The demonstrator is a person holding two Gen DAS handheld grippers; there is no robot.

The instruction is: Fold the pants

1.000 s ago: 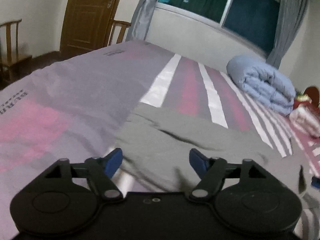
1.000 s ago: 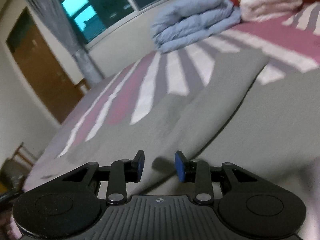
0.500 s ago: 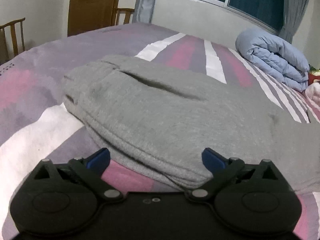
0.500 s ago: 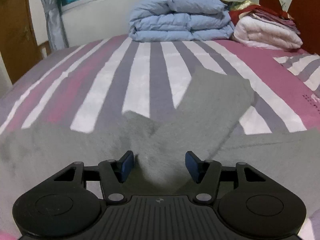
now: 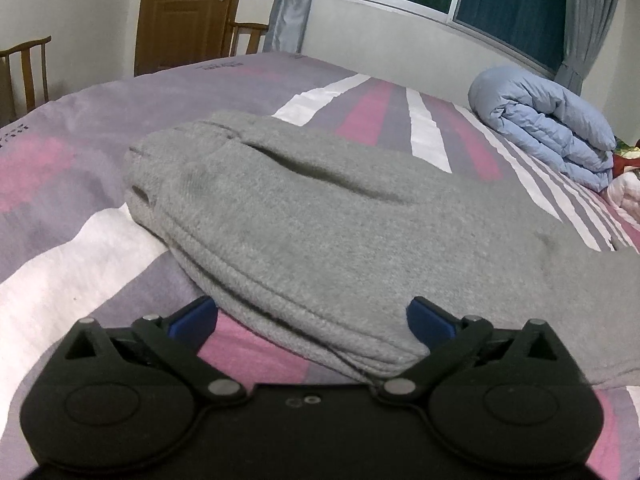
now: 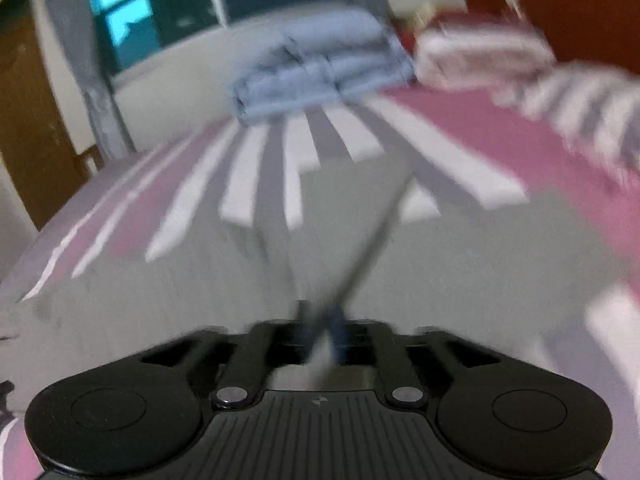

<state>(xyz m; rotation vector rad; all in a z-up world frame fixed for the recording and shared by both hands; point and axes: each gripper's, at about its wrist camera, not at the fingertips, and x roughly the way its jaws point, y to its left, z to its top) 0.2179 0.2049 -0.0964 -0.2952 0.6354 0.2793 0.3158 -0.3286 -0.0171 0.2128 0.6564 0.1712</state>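
right claw [image 6: 320, 326] now pinching pants [image 6: 460, 264], left claw [image 5: 312, 320] open

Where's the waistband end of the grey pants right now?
In the left wrist view the grey pants lie on the striped bedspread, waistband edge directly ahead of the open left gripper, the blue duvet far right.

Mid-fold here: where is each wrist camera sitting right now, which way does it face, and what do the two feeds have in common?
Left wrist: low over the bed, behind the open left gripper, facing the waistband end of the gray pants, with the door and window beyond.
Right wrist: blurred by motion, behind the right gripper, whose fingers are closed together, seemingly on gray cloth; it looks along the pants toward the headboard.
Shared: the pants, the striped bed and the folded blue quilt.
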